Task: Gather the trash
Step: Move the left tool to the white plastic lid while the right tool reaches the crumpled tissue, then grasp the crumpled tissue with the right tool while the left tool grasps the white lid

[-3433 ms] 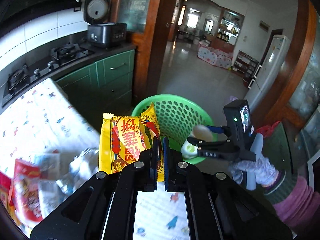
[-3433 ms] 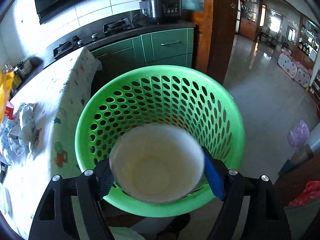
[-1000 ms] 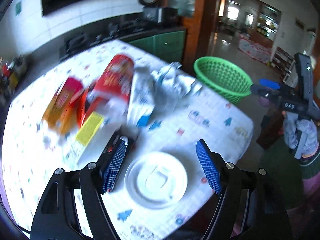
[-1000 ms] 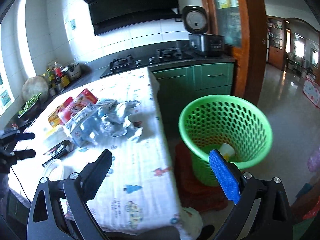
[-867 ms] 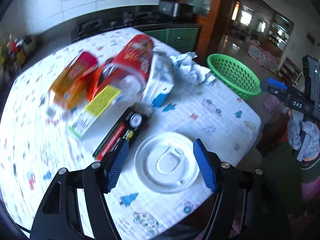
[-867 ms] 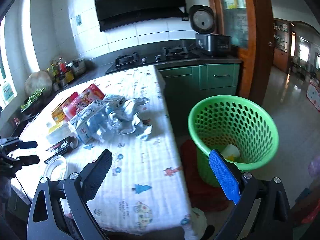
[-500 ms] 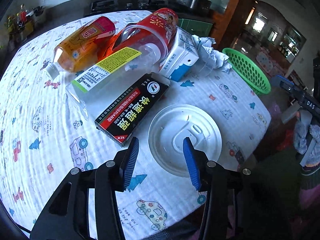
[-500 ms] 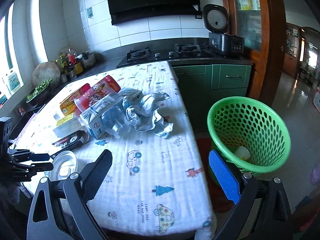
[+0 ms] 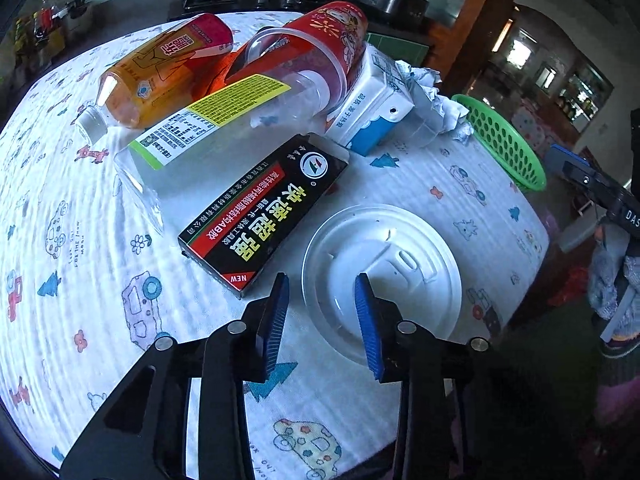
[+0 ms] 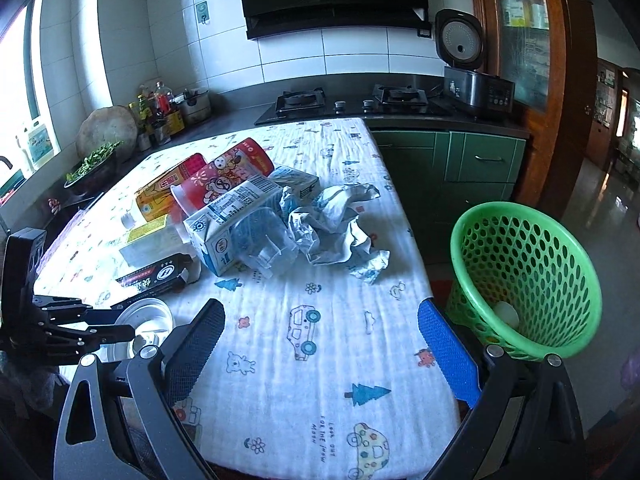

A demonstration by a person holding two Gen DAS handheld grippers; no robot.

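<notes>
My left gripper (image 9: 322,302) is open, its blue pads straddling the near edge of a white plastic cup lid (image 9: 394,268) that lies flat on the table; the lid also shows in the right wrist view (image 10: 148,314). Beside the lid lies a black glue box (image 9: 266,210). Behind it lie a clear bottle (image 9: 208,132), an orange drink bottle (image 9: 160,68), a red cup (image 9: 312,52), a milk carton (image 9: 370,116) and crumpled paper (image 10: 336,224). My right gripper (image 10: 320,340) is open and empty above the table's near edge. The green basket (image 10: 532,280) stands on the floor at the right, a white cup inside.
The table wears a white cloth with cartoon prints (image 10: 320,380). A counter with a gas hob (image 10: 348,102) and a rice cooker (image 10: 468,68) runs behind. Green cabinets (image 10: 476,160) and a wooden door frame (image 10: 568,100) stand behind the basket.
Both grippers left the basket after dropping the yellow packet and the white cup. My left gripper swung to the table, came down over the white lid and narrowed its jaws. My right gripper backed away, open.
</notes>
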